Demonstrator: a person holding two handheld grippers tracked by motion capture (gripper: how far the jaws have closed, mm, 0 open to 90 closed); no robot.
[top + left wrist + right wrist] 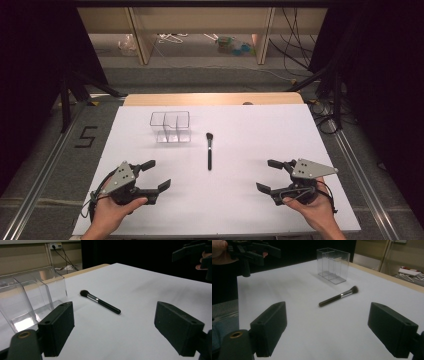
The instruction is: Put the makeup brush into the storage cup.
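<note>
Just right of the clear organizer (170, 126), apart from it, the makeup brush (209, 150) lies flat on the white table (280, 130), bristles toward the far edge and handle pointing back at the person. The left gripper (153, 174) and right gripper (267, 174) both sit nearer than the brush, jaws spread wide and empty, roughly equally far from it, so either could reach its handle end.

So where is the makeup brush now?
The makeup brush lies flat near the table's middle in the high view, just right of the clear organizer, bristles pointing away.
</note>
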